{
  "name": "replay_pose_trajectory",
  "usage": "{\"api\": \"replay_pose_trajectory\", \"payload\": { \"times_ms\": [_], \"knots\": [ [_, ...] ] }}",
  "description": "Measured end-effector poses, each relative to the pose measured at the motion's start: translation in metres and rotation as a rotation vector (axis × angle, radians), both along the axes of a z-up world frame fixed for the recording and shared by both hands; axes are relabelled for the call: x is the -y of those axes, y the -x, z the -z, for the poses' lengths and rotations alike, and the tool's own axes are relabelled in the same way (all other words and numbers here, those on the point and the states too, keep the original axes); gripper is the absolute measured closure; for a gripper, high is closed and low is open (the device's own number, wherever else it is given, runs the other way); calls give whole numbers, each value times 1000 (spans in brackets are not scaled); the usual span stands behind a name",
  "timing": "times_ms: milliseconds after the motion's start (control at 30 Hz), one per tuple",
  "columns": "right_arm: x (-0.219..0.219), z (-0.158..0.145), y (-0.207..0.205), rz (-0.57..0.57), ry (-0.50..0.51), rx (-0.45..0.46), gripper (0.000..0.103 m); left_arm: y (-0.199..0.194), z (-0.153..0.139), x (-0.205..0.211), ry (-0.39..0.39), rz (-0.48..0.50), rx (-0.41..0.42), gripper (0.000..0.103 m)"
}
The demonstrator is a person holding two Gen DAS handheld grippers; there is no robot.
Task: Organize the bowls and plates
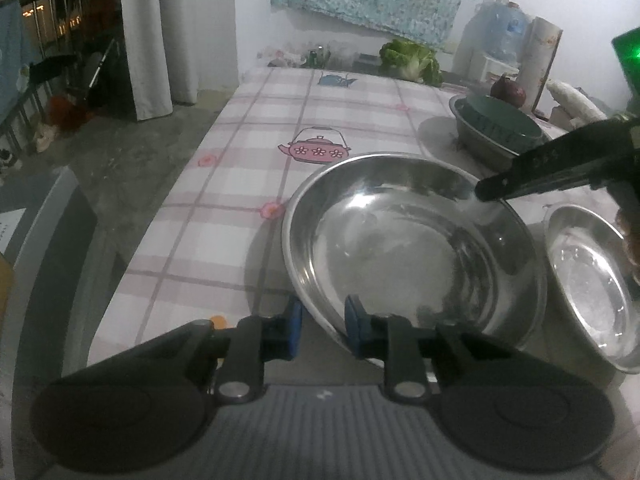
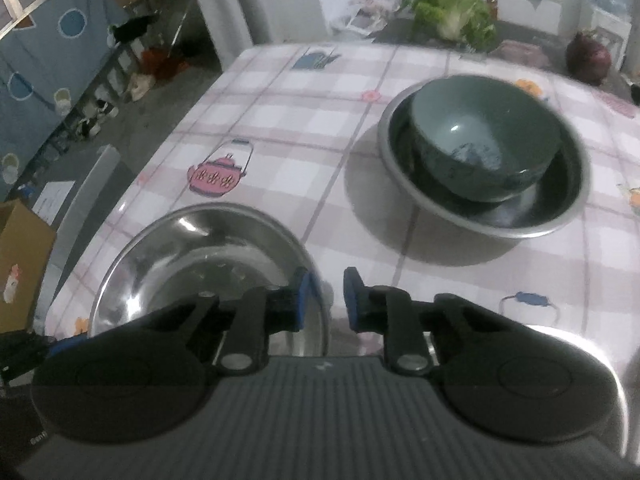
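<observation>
A large steel bowl (image 1: 412, 248) sits on the checked tablecloth; it also shows in the right wrist view (image 2: 208, 256). My left gripper (image 1: 322, 328) is open, its fingers either side of the bowl's near rim. My right gripper (image 2: 324, 300) is open, straddling the bowl's right rim; its fingers also show in the left wrist view (image 1: 520, 180). A green ceramic bowl (image 2: 484, 140) rests inside a steel basin (image 2: 560, 216) farther back. A smaller steel bowl (image 1: 592, 284) lies at the right.
A lettuce (image 2: 456, 16), a red onion (image 2: 588, 58) and a paper roll (image 1: 540, 60) stand at the table's back. The table's left edge (image 1: 168, 208) drops to the floor. A cardboard box (image 2: 20, 264) stands at the left.
</observation>
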State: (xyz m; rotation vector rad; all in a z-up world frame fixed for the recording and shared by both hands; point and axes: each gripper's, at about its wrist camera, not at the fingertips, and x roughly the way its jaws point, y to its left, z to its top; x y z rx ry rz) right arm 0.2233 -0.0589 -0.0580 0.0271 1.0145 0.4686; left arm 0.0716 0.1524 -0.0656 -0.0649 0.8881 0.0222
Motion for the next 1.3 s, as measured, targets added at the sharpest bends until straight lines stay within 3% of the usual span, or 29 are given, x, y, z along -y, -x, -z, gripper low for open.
{"api": "replay_pose_trajectory", "payload": {
  "times_ms": [233, 667, 967, 1167, 1300],
  "knots": [
    [-10, -2, 14, -66, -7, -31, 89, 8, 0, -23, 28, -7, -29, 84],
    [-21, -10, 107, -218, -115, -144, 89, 49, -1, -81, 69, -34, -43, 86],
    [8, 1, 155, -172, -183, -228, 89, 74, -3, -69, 96, 62, -62, 86],
    [33, -1, 168, -125, -189, -219, 88, 91, 0, -56, 153, 134, -100, 86],
    [46, -1, 159, -56, -212, -185, 87, 91, 0, -55, 151, 108, -88, 83]
  ]
}}
